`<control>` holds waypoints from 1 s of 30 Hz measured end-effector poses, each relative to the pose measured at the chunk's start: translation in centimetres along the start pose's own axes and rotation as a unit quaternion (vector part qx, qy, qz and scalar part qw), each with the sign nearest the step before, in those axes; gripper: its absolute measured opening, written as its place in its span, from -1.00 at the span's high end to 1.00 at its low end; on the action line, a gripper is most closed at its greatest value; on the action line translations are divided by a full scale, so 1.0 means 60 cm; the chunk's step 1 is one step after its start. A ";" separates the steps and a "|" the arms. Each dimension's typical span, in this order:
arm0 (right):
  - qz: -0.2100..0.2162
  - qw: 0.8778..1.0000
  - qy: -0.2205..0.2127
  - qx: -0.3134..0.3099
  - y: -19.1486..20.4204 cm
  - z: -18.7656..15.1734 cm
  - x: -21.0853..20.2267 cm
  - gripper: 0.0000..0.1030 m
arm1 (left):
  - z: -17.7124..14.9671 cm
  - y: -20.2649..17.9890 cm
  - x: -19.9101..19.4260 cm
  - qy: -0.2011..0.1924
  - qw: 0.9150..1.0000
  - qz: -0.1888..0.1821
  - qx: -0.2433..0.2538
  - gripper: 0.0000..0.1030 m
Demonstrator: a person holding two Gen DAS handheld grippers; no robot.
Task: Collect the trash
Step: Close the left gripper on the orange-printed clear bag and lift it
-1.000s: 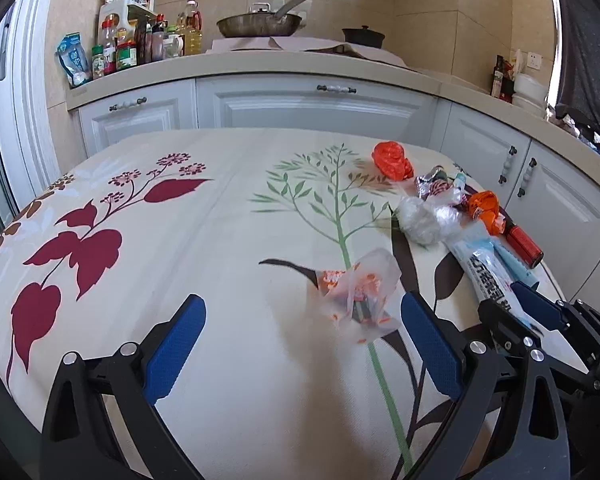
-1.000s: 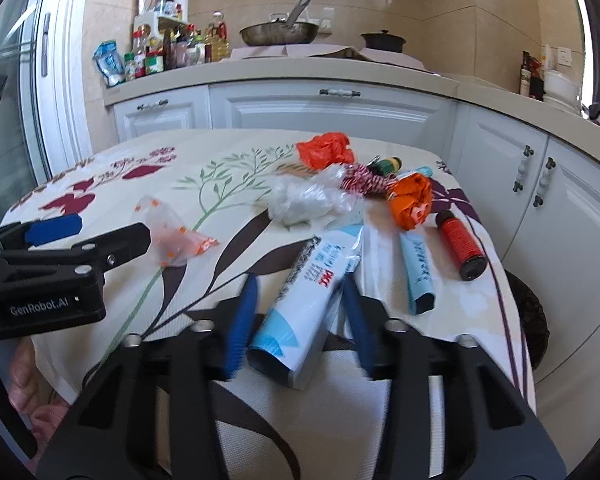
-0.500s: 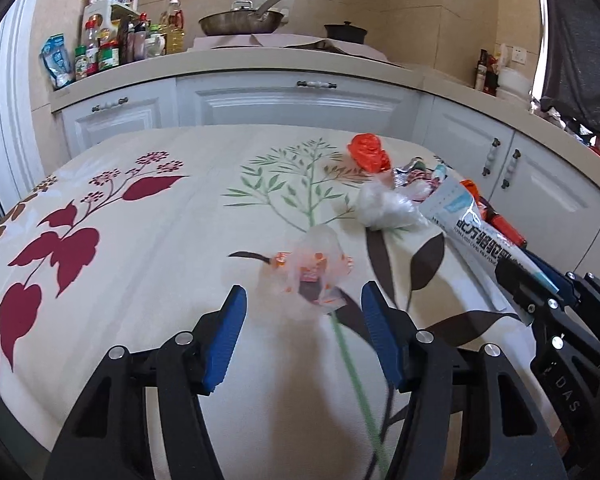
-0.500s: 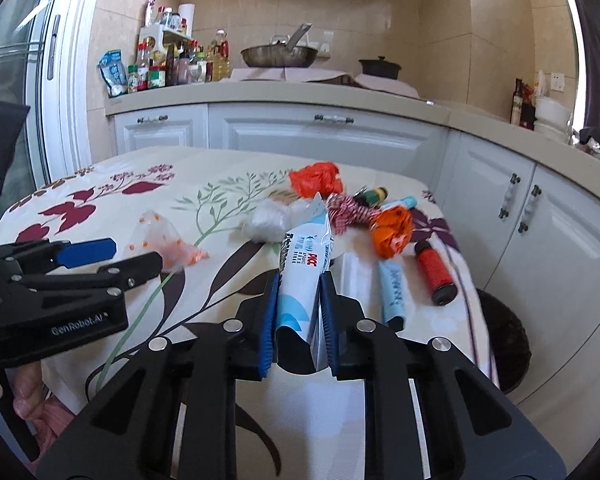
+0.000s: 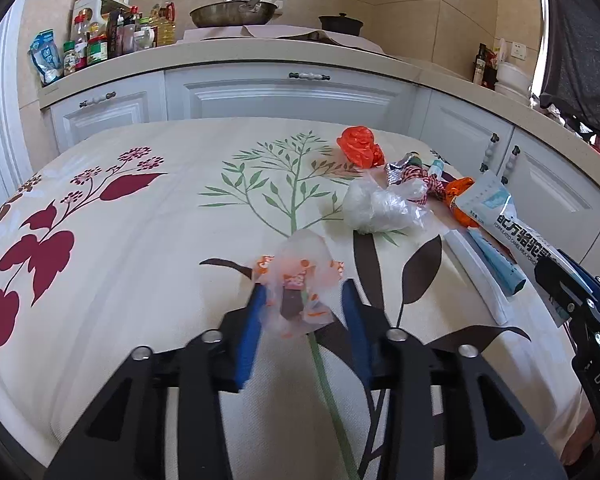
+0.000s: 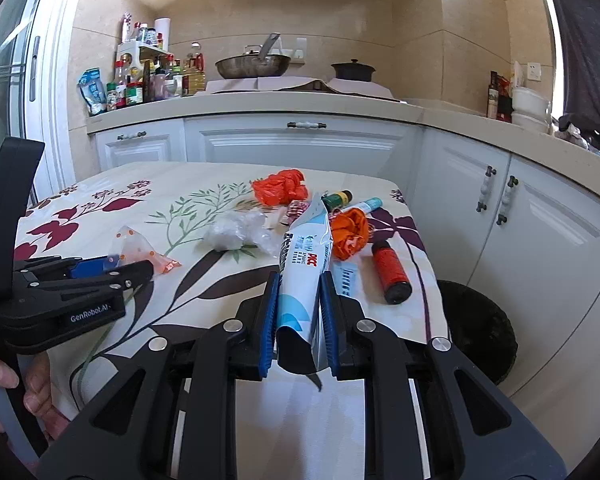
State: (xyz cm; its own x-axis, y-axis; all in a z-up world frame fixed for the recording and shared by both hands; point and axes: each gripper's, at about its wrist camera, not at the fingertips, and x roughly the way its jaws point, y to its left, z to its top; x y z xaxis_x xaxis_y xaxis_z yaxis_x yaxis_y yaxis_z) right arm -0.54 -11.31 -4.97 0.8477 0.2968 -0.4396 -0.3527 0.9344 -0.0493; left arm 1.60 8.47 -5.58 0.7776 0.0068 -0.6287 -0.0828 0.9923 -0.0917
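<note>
Right gripper [image 6: 299,316]: clamped on milk-powder pouch [image 6: 304,268], lifted; left gripper [image 5: 304,320]: jaws just closing around clear orange-printed wrapper [image 5: 298,284] mid-table, pads not yet pressing; next: pinch, lift, find bin.

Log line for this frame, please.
left gripper: closing around clear wrapper, on table | right gripper: shut on milk powder pouch, lifted

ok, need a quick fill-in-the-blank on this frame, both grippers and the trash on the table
1. The right gripper is shut on a white and blue ____.
2. The clear wrapper with orange print lies between the left gripper's ____.
3. The crumpled clear plastic bag lies on the ____.
4. The black bin stands on the ____ beside the table.

Missing: pouch; fingers; table; floor
</note>
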 end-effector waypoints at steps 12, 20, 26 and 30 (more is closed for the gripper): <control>-0.002 1.000 -0.001 0.006 -0.008 -0.001 -0.001 0.62 | 0.000 -0.004 -0.007 -0.013 1.000 0.001 0.007 0.78; -0.009 1.000 -0.004 0.008 -0.018 0.001 -0.003 0.62 | 0.004 -0.005 -0.029 -0.038 0.999 0.013 0.009 0.88; -0.008 1.000 -0.003 0.006 -0.015 0.000 -0.003 0.62 | 0.000 -0.011 -0.026 -0.039 0.999 0.011 0.020 0.88; -0.005 1.000 0.001 0.008 -0.015 -0.001 0.000 0.62 | -0.004 -0.003 -0.010 -0.015 1.000 -0.001 0.007 0.80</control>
State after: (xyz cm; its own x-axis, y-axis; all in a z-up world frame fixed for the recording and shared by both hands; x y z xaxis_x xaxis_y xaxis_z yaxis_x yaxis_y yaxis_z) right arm -0.23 -12.17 -5.00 0.8503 0.2869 -0.4413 -0.3380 0.9403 -0.0401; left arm 1.02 8.28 -5.40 0.7956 0.0091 -0.6058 -0.0732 0.9940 -0.0812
